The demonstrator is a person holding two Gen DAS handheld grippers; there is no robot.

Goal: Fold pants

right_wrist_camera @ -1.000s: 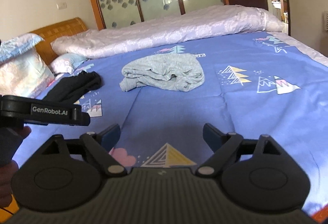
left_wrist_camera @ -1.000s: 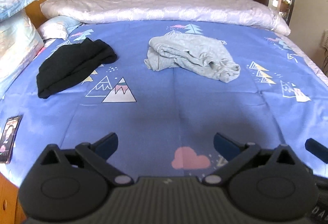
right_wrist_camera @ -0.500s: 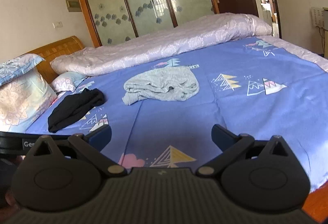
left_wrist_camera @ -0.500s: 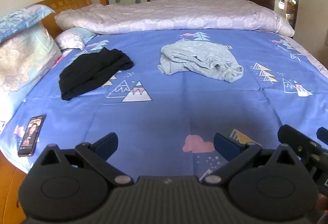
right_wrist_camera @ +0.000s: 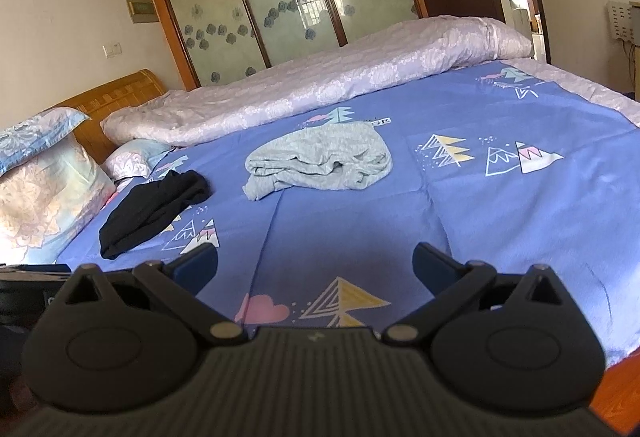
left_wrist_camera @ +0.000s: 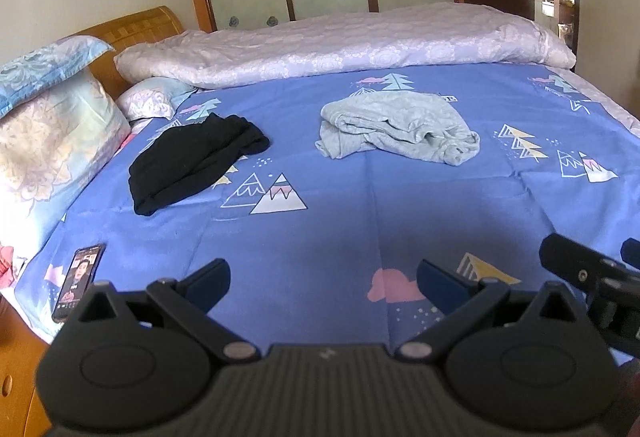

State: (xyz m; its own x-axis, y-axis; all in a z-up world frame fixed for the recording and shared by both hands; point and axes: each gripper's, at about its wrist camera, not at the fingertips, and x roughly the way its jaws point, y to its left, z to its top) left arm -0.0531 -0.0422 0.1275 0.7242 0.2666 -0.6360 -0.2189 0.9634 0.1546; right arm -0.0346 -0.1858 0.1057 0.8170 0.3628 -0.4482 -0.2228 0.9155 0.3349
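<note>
A crumpled light grey pair of pants (left_wrist_camera: 396,125) (right_wrist_camera: 320,161) lies in a heap near the middle of the blue printed bedsheet (left_wrist_camera: 360,205) (right_wrist_camera: 520,205). A black garment (left_wrist_camera: 192,161) (right_wrist_camera: 154,205) lies bunched to its left, near the pillows. My left gripper (left_wrist_camera: 322,279) hovers over the near part of the bed, open, with nothing between its fingers. My right gripper (right_wrist_camera: 314,263) is likewise open and empty, well short of both garments. Part of the right gripper shows at the right edge of the left wrist view.
A phone (left_wrist_camera: 78,277) lies on the sheet by the near left corner. Pillows (left_wrist_camera: 44,141) stack against the wooden headboard at left. A rolled pale quilt (left_wrist_camera: 340,45) runs along the far side. Wardrobe doors and a dark door stand behind.
Both cameras have pulled back and tilted up, so the garments sit lower and farther away. The right gripper's jaws stand a little wider. The right gripper has come into the left view's right edge.
</note>
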